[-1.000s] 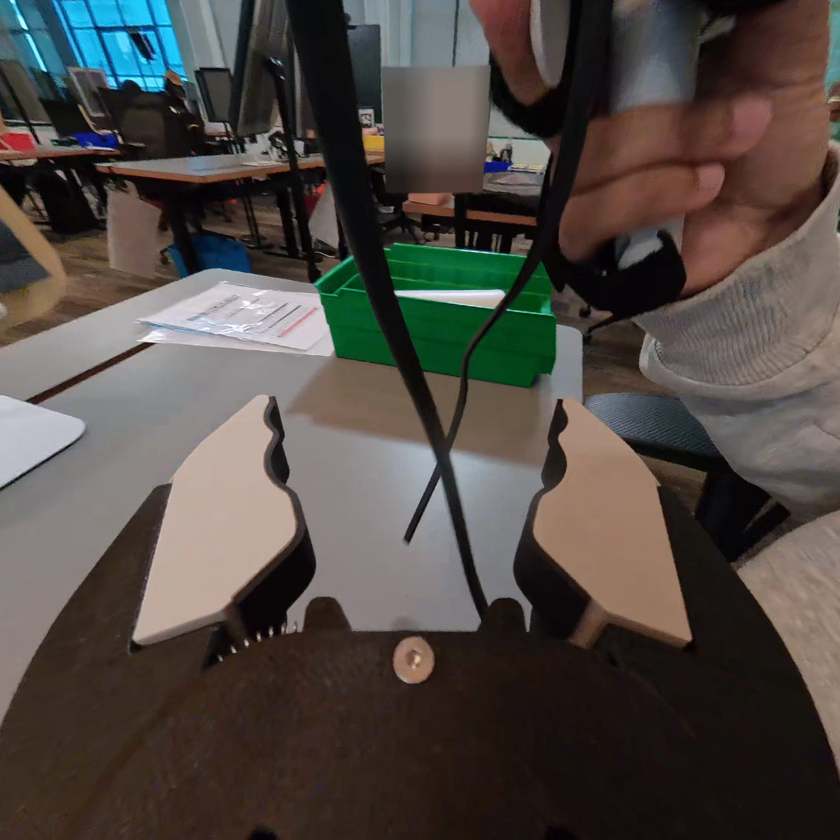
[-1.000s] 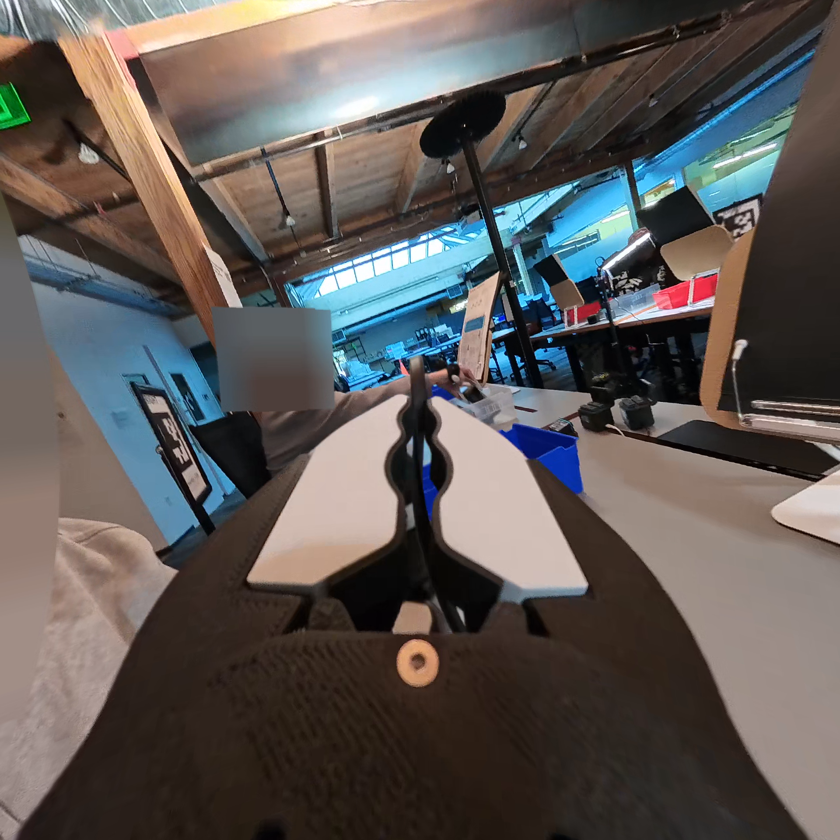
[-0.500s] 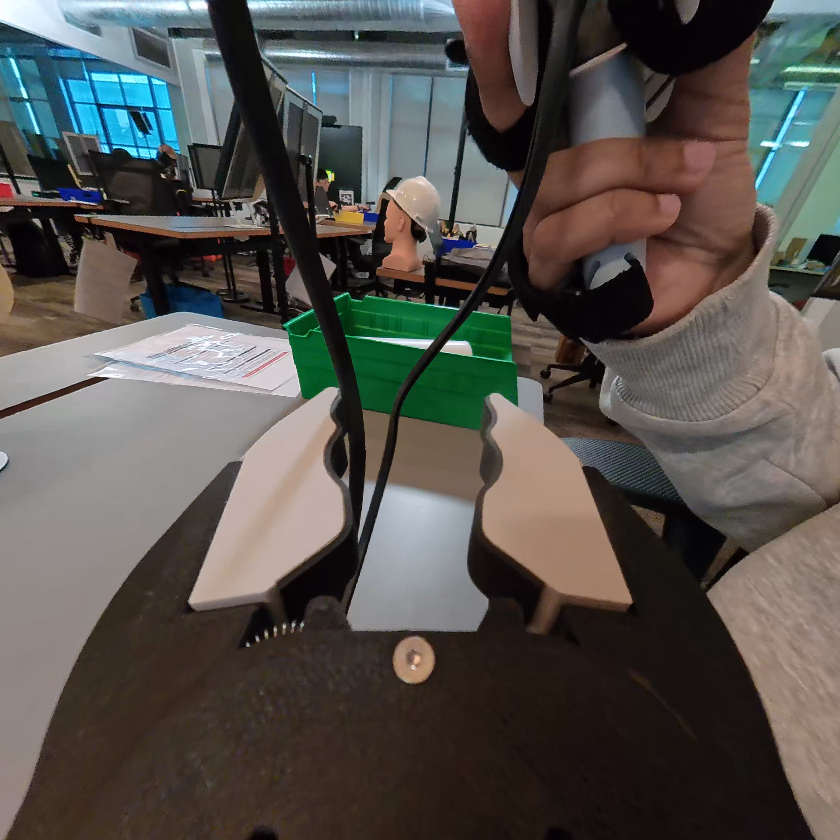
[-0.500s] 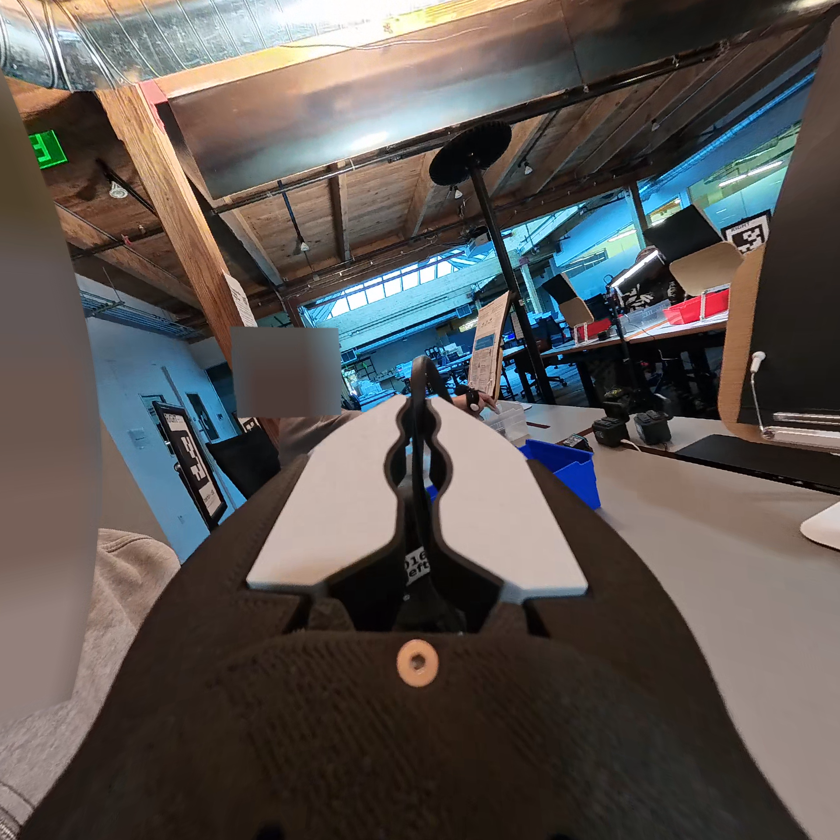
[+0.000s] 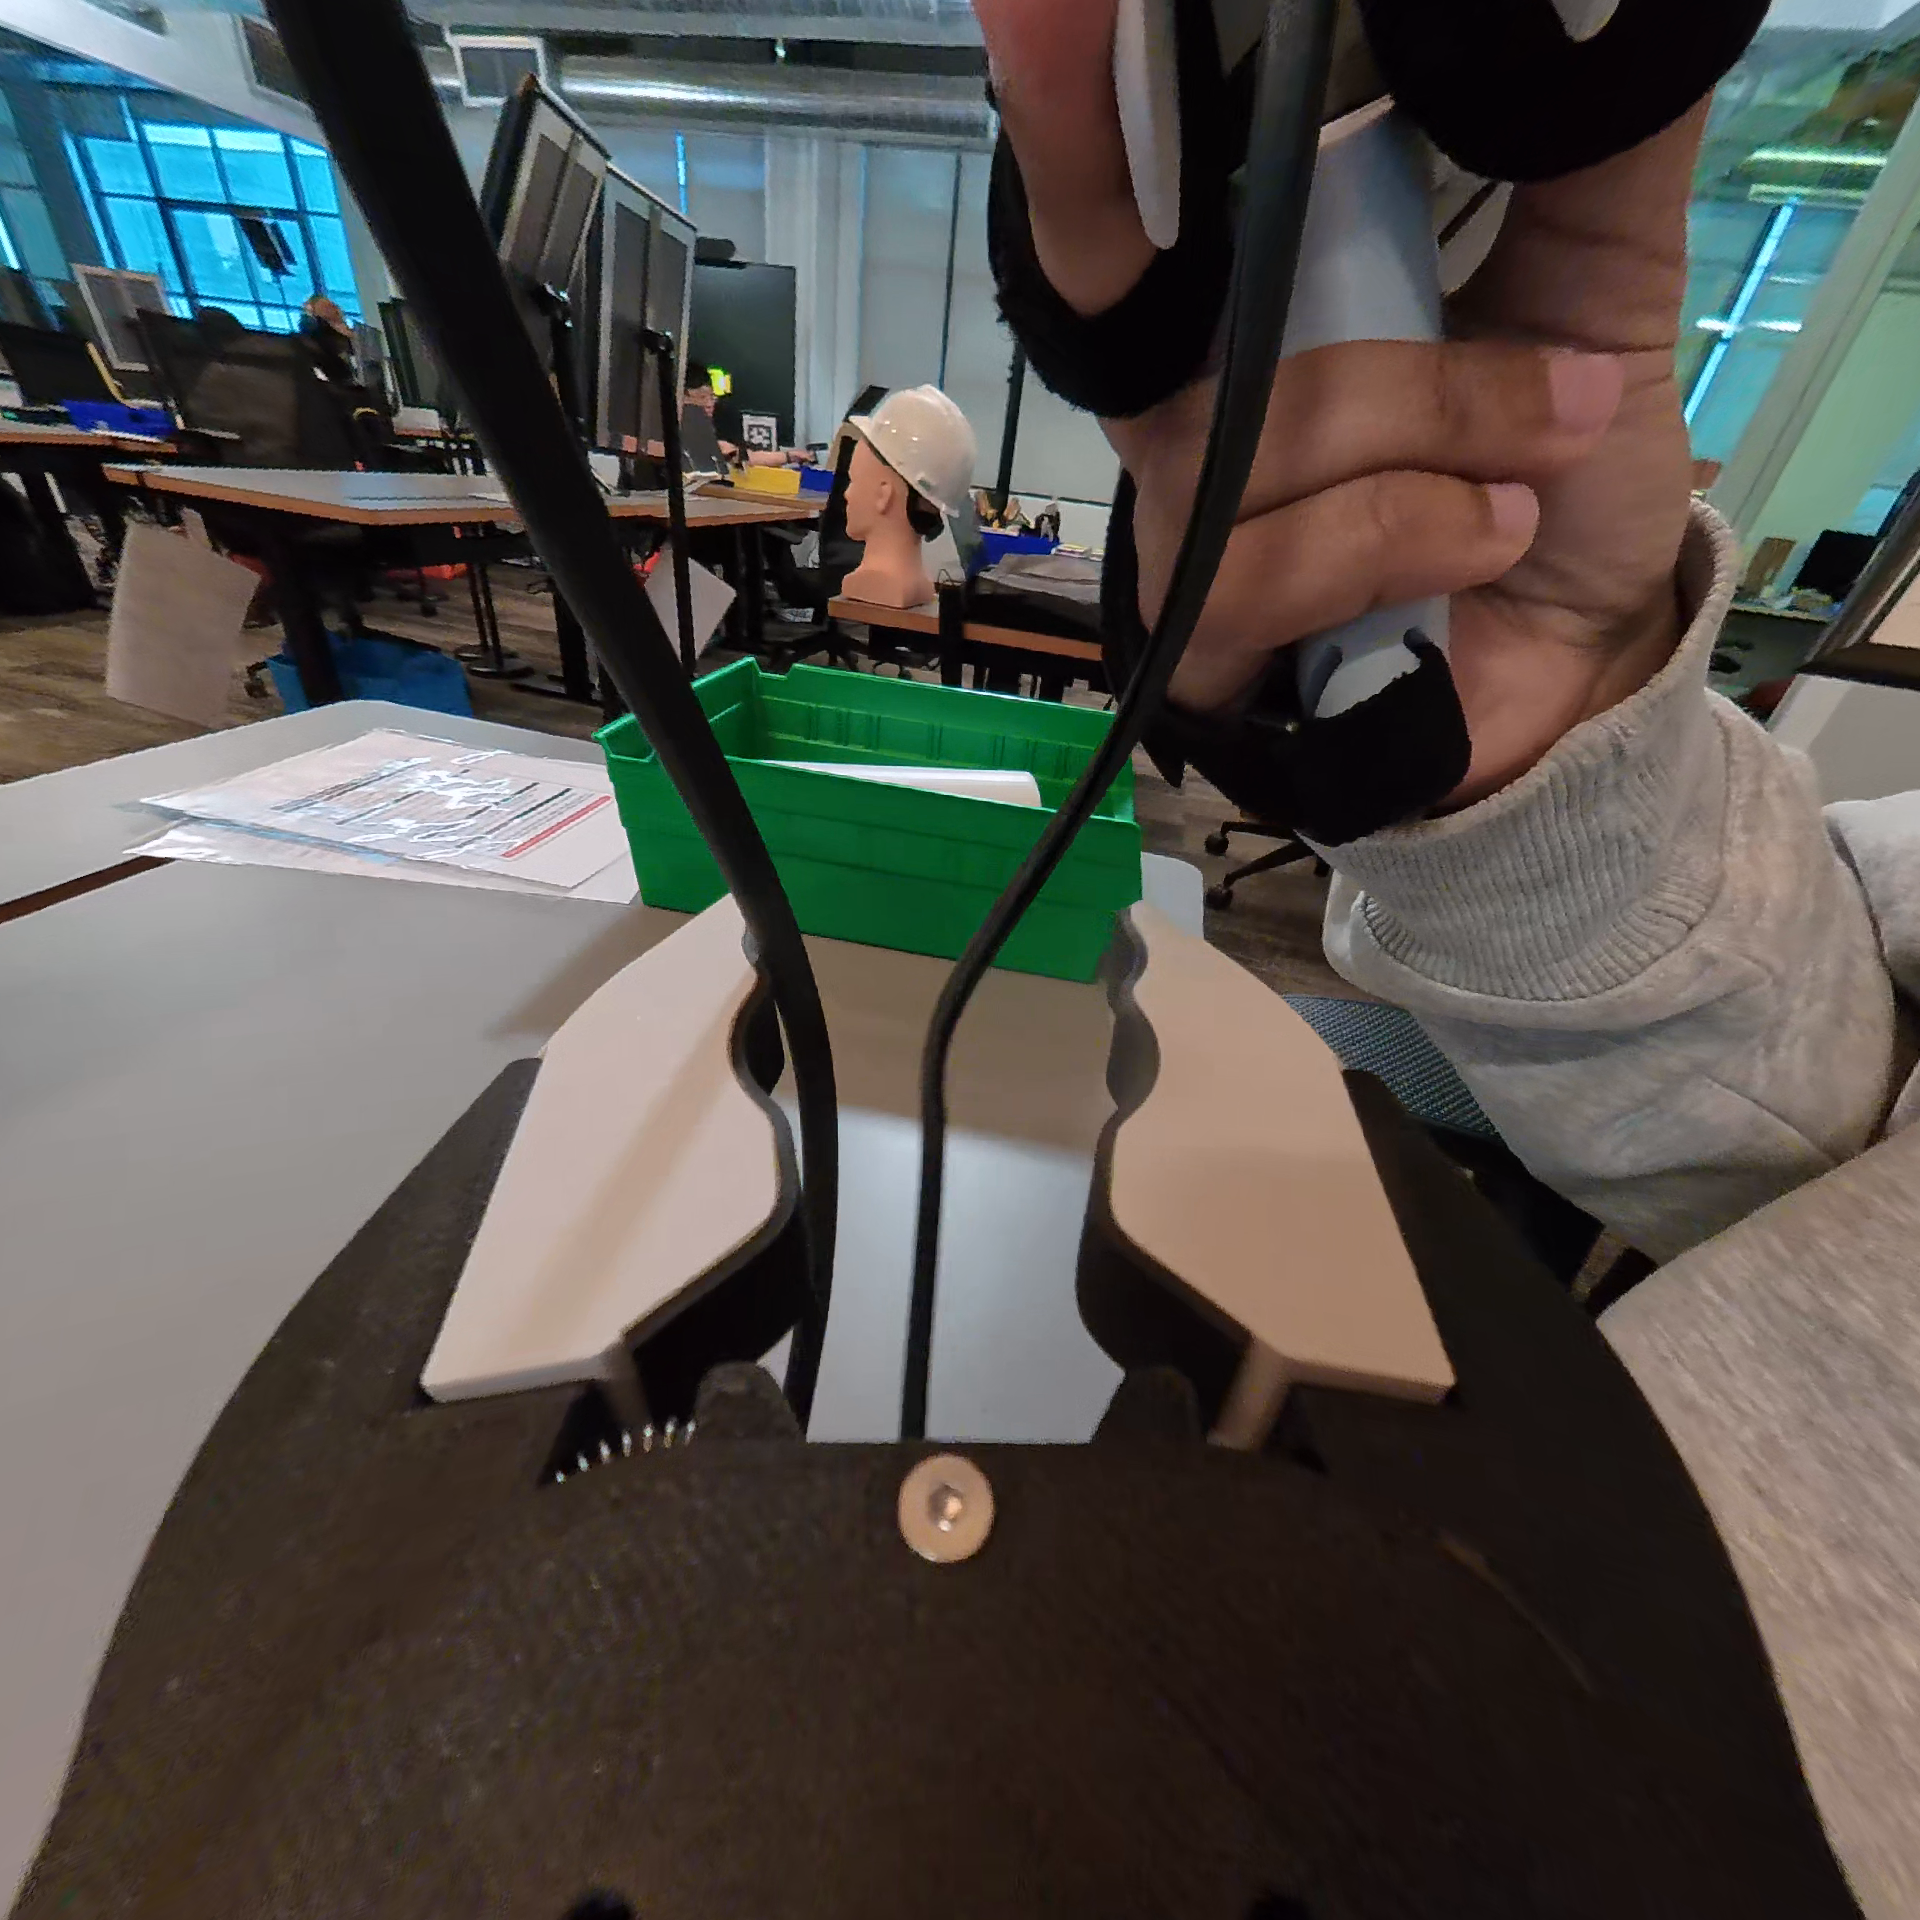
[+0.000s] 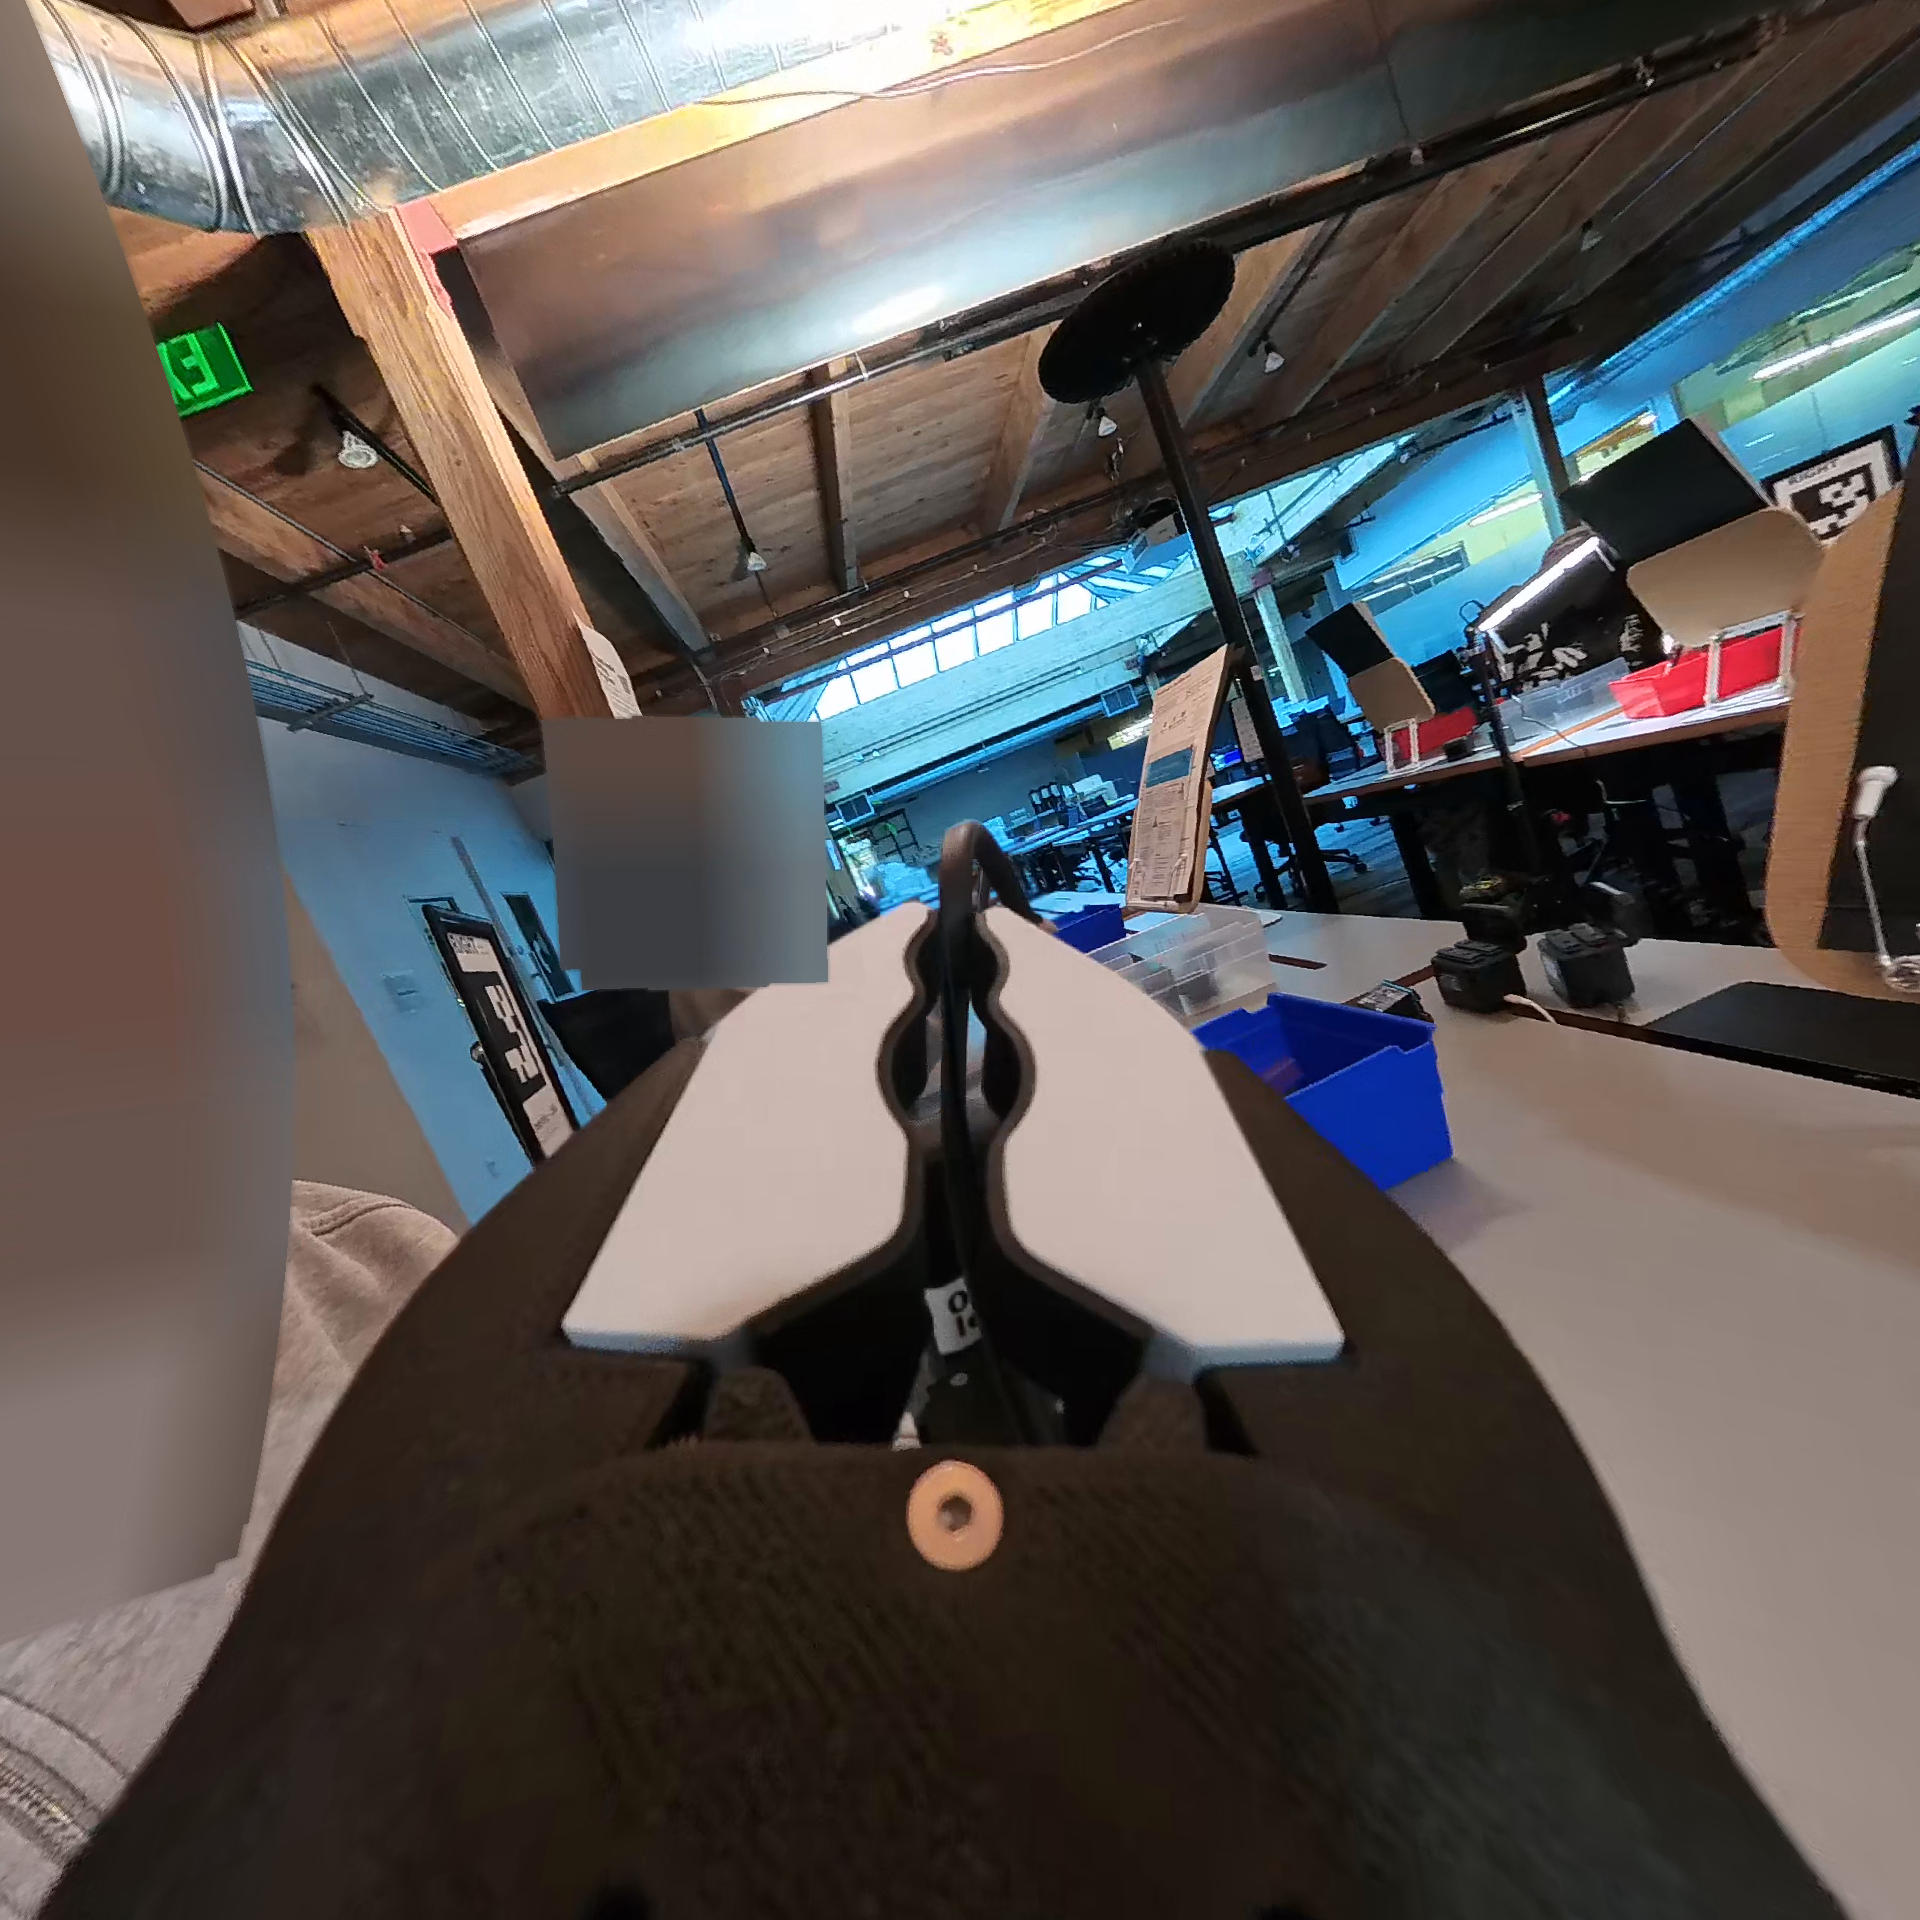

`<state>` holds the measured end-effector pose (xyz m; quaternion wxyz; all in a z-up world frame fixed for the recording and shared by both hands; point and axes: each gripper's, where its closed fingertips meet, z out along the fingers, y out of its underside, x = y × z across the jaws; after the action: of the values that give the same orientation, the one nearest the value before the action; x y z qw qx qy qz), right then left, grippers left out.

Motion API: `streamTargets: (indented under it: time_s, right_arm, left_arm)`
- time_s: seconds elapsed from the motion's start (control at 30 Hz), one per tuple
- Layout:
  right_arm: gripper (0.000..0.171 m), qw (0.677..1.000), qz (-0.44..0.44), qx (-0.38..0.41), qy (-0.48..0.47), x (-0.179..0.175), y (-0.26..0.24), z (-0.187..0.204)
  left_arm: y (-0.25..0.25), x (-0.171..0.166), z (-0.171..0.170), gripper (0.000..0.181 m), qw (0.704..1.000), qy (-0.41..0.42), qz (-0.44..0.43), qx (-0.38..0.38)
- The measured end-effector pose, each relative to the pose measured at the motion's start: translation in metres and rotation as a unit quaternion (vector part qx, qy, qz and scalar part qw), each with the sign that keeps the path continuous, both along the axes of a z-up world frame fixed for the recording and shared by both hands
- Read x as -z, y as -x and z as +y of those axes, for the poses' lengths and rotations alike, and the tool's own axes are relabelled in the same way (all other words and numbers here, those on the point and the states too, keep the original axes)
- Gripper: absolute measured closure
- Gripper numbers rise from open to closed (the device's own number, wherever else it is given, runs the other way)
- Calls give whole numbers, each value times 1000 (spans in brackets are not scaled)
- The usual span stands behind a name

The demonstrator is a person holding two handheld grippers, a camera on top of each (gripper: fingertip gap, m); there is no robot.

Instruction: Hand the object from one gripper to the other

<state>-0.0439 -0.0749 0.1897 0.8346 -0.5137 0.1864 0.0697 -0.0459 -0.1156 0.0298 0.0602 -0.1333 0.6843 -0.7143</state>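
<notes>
An open workshop surrounds the grey worktop (image 5: 260, 1039). The right tongs (image 6: 961, 925) stay out of the way, clenched on the black cable (image 5: 940, 1091), whose 2 strands hang between the released left tongs (image 5: 940, 997). Best to centre both strands, then squeeze before the right lets go.

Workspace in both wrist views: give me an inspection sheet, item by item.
Surface: grey table, mostly bare.
Job's things: thin black cable, two strands hanging between the left fingers; looped at the right tips.
Clutter: green plastic bin; laminated paper sheets; blue plastic bin.
Grippers: left gripper open, not clamping; right gripper shut on the cable.
Cables: only the job's cable.
Surroundings: open office, desks, monitors; mannequin head with white hard hat.
</notes>
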Motion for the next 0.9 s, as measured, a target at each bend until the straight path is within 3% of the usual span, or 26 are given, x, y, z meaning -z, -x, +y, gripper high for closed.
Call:
streamTargets:
  time_s: [0.1, 0.3, 0.5, 0.57, 0.77, 0.9]
  right_arm:
    - [166, 1000, 5, -10, -8, -1, 1, 0]
    - [166, 1000, -4, 5, -7, -2, -2, -5]
    - [166, 1000, -6, 10, -12, -4, -3, -11]
    - [166, 1000, -6, 9, -12, -4, -3, -11]
    - [166, 1000, 1, -10, -13, -6, 3, -6]
    - [166, 999, 16, -42, -19, -5, 10, 1]
  left_arm:
    - [3, 0, -2, 123, 1000, 0, -2, 3]
    - [5, 2, -1, 165, 1000, -6, 6, 12]
    - [3, 2, 0, 181, 1000, -5, 7, 11]
    - [4, 2, 0, 181, 1000, -6, 7, 13]
    - [1, 5, -3, 126, 1000, -11, 1, -2]
    - [7, 7, -8, 123, 1000, -22, -12, 9]
